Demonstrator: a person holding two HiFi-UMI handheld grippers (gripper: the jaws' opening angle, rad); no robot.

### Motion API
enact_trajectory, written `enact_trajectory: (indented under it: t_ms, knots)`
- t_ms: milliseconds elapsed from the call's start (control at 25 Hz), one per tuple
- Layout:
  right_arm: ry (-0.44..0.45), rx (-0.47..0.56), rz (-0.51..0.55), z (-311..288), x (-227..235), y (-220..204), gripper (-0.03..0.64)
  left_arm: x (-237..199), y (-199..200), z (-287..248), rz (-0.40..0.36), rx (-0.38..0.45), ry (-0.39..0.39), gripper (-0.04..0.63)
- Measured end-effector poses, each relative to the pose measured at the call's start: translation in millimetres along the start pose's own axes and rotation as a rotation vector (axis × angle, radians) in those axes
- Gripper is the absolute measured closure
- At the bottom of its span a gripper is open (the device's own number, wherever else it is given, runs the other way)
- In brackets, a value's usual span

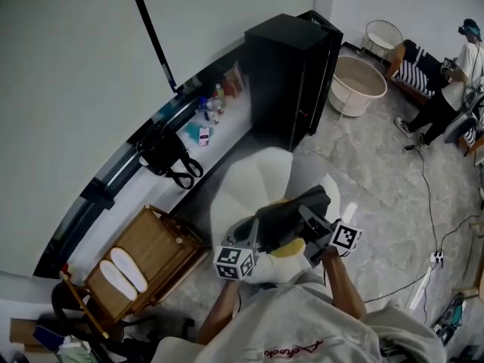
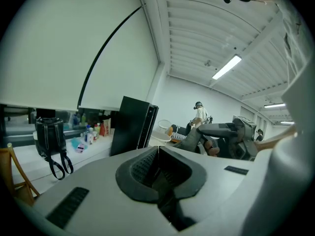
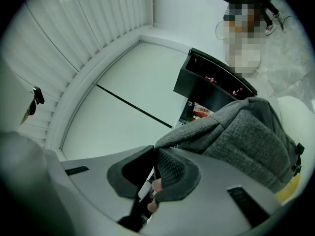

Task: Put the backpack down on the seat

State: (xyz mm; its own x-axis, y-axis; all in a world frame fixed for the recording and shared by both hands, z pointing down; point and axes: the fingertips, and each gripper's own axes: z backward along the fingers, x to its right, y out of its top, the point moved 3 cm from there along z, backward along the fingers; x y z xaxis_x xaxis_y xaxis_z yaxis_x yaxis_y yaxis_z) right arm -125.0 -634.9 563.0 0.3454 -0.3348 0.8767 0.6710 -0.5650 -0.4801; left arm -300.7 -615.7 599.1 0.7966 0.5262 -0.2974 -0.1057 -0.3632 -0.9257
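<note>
The backpack (image 1: 291, 216), soft grey cloth that likely sags and weighs little, hangs just above the seat (image 1: 253, 176), best held by its top fabric, where the right gripper (image 3: 155, 170) is clamped, while the left gripper (image 2: 157, 167) is closed, empty.

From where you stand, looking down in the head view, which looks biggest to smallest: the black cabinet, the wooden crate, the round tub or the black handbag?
1 and 2. black cabinet and wooden crate: about alike, and the crate is nearer the camera, so no ranking.
3. round tub.
4. black handbag.
</note>
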Motion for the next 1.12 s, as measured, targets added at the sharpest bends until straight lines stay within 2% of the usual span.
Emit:
enact_trajectory:
  t_ms: [240, 440, 640, 760, 1120]
  knots:
    - [-0.004, 0.022, -0.003, -9, 9, 2, 0.572, -12, -5, -4, 0.003, -0.026, -0.008, 0.563]
    - [0.010, -0.006, -0.024, -13, 22, 13, 0.572, -11, -6, -19, -0.002, -0.037, 0.025, 0.563]
    - [0.048, -0.068, -0.033, -11, 33, 31, 0.572, 10, 0, -45, -0.003, -0.028, 0.064, 0.563]
    - [0.029, -0.113, -0.016, 3, 42, 44, 0.572, 31, -1, -60, -0.002, -0.028, 0.080, 0.563]
    - [0.053, -0.164, -0.030, 29, 66, 66, 0.572, 61, -12, -80, 0.008, -0.044, 0.135, 0.563]
